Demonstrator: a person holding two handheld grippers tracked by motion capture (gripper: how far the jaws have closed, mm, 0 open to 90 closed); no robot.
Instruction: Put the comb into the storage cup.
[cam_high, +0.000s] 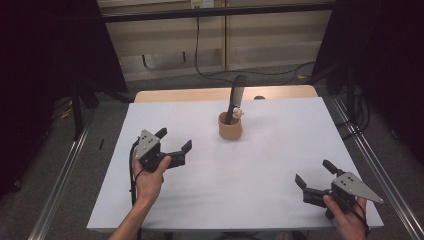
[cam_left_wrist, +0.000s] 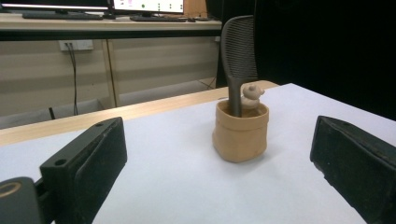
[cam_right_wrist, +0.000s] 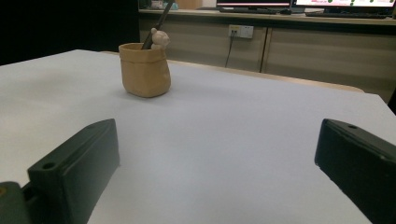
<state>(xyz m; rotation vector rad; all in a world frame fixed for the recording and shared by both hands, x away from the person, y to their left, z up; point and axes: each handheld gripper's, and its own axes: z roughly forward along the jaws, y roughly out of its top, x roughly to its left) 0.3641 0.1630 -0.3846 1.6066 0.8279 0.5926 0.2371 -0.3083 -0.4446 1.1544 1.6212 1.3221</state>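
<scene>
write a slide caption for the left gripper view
Open left gripper faces a tan pot holding a dark comb and a small bear figure.

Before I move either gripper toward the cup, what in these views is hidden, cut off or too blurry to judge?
- Comb handle's lower end: hidden inside the tan cup, left gripper view.
- Comb head: cut off by the top edge, right gripper view.
- Small bear figure: too small in the high view; its lower body sits behind the cup rim in both gripper views.
- Cup's inside: hidden by its wall.
- Right gripper cable: cut off at the bottom edge, high view.
</scene>
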